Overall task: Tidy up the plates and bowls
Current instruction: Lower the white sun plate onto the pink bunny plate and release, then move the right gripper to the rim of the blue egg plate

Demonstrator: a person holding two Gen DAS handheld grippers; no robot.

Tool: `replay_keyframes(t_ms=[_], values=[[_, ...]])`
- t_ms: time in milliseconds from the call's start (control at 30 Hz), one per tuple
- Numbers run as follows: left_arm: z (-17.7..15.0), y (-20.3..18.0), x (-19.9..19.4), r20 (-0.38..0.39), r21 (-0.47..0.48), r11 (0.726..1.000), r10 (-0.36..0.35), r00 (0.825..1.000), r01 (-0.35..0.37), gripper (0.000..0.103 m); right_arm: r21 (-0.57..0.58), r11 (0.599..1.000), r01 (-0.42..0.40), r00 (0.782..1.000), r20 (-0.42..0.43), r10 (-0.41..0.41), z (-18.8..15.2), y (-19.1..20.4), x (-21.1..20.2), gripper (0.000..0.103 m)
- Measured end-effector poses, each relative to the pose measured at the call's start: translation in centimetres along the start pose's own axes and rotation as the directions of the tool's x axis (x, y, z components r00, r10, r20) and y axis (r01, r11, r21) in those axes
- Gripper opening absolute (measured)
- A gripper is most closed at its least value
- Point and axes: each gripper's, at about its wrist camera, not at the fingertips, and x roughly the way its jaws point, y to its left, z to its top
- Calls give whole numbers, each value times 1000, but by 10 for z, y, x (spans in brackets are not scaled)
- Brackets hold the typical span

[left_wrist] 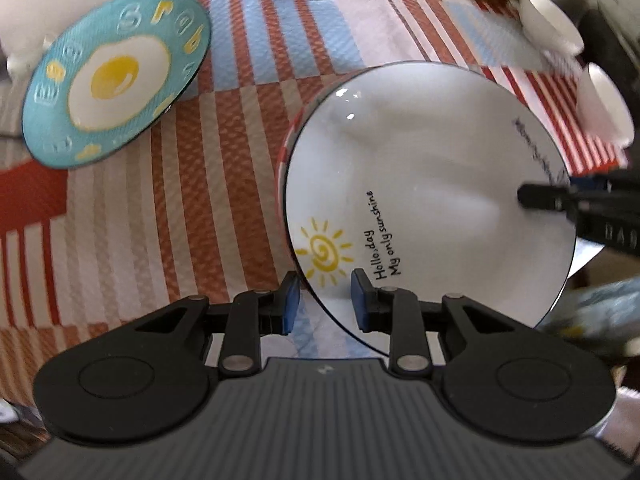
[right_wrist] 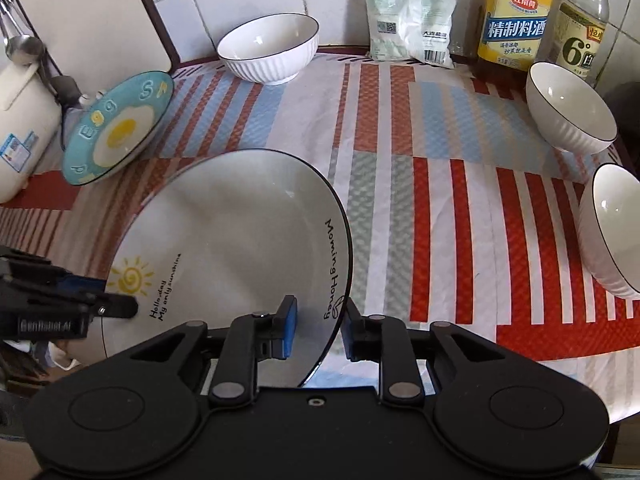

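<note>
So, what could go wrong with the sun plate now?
1. The left hand-held gripper and right hand-held gripper straddle the rim of the sun plate with gaps at the pads; lifting now may drop it.
2. The egg plate sits tilted and might slide.
3. A white bowl near the edge of the table could be knocked.

Both grippers: matte black linkage arms, silver pivot rivets, blue pads on fingers (left_wrist: 290,304), ribbed dark housing.
</note>
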Motion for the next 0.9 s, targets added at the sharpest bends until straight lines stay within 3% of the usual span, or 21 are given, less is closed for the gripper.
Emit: replay_keyframes(t_ms=[267, 433, 567, 700, 900], values=[[4, 5, 2, -15, -48, 999, 1, 1000, -2, 26, -20, 999, 26, 1000, 4, -26, 1, 1, 12, 34], [3, 0, -4, -2, -28, 999, 33, 999, -33, 26, -38, 999, 26, 999, 45, -25, 0, -1, 12, 33], [4, -3, -17, 14, -30, 998, 48, 999, -48, 26, -24, 1000, -5, 995, 100, 8, 4, -13, -6, 33], [9, -8, -41, 63, -25, 1000, 20, 998, -19, 26, -14, 998, -55, 985, 164, 56, 5, -27, -34, 33], [20, -21, -84, 146, 38, 999, 22, 989, -28, 29, -70, 994, -89, 965, 239, 103, 14, -25, -80, 35]])
